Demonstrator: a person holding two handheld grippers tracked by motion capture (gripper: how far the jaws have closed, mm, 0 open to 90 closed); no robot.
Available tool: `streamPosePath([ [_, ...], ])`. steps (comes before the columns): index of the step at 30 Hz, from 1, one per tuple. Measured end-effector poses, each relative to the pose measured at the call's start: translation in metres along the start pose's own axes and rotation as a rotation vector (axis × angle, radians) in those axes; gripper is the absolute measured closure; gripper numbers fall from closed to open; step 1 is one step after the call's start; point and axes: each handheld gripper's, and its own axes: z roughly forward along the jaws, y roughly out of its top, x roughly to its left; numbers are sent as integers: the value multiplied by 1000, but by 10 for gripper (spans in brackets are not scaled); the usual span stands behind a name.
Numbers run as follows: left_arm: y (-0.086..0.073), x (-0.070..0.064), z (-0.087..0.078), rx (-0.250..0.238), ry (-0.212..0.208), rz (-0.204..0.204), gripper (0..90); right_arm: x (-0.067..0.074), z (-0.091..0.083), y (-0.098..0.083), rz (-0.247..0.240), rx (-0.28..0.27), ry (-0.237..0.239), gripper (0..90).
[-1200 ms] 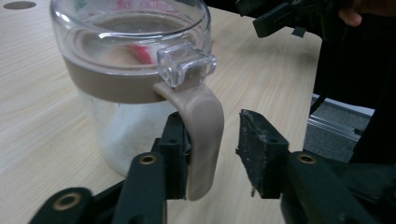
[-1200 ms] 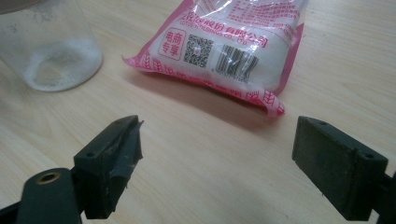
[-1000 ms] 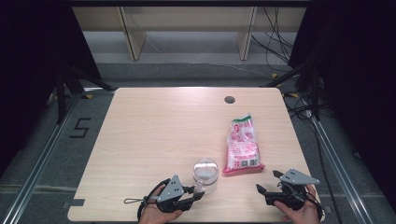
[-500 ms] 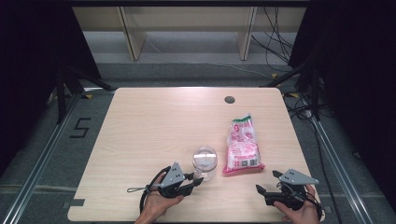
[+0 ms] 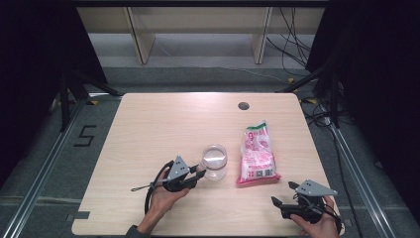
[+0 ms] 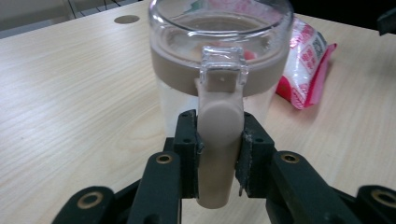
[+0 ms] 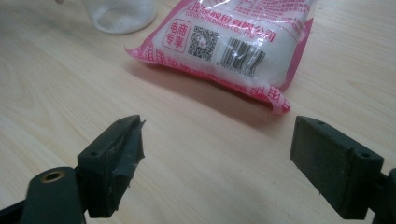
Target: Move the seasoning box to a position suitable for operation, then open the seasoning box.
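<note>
Left gripper: your left gripper (image 5: 198,176) sits low over the desk (image 5: 163,124), near the front edge, with its jaws pointing toward the jar.
Left jaws: in the left gripper view they are clamped on the jar's beige latch tab (image 6: 217,140), one black pad pressed on each side of it.
Jar: the clear jar (image 5: 214,161) stands upright on the desk, roughly in the middle of its front half, touching your left gripper's tips. It has a clear lid (image 6: 219,21) and a beige band (image 6: 173,74) under the rim.
Jar's place since a second ago: it stands farther from the front edge than it did, and your left hand (image 5: 163,198) has gone with it.
Right gripper: your right gripper (image 5: 277,203) is held by your right hand (image 5: 317,223) at the desk's front right corner, well apart from the jar.
Right jaws: in the right gripper view they stand wide apart, with nothing but bare desk between them.
Bag: the pink and white bag (image 5: 256,153) lies flat just to the right of the jar, near it but not touching. Its barcode end (image 7: 238,51) faces your right gripper, a short way ahead of the jaws.
Desk hole: a round dark cable hole (image 5: 243,105) sits near the far edge, well beyond the bag.
Floor mark: a figure "5" (image 5: 85,135) is on the floor left of the desk.
</note>
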Motion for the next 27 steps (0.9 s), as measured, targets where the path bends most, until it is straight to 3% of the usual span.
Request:
streamPosePath([
  [2,1,0,0,10,4,10,720,-4,1,0,-44,-13,10,180],
  [5,2,2,0,21,27,23,721,-5,1,0,-53,-16,-9,180],
  [7,2,8,1,10,26,32,722,-3,0,0,-34,-1,0,180],
  [8,2,8,1,10,26,32,722,-4,1,0,-51,-12,-1,180],
  [9,1,11,1,11,45,4,722,-5,1,0,-54,-7,14,182],
  [13,1,14,1,18,66,10,723,-6,1,0,-49,0,8,182],
  [18,-1,19,1,3,68,-22,727,-6,1,0,-47,-2,-5,183],
  [19,-1,19,0,4,68,-22,726,-3,0,0,-16,8,-10,184],
  [20,-1,19,0,11,71,-19,723,-3,0,0,-19,9,-4,184],
  [21,-1,18,-1,17,69,-19,701,-6,0,0,-43,5,6,185],
  [23,-1,18,-2,34,62,-13,653,-5,-1,0,-38,3,-10,185],
  [24,0,16,-7,44,55,-21,547,-6,-1,0,-40,3,-4,185],
  [26,0,14,-9,47,54,-24,462,-8,-1,-1,-52,3,-1,184],
  [27,1,13,-15,59,45,-46,414,-8,-1,-1,-49,-6,2,185],
])
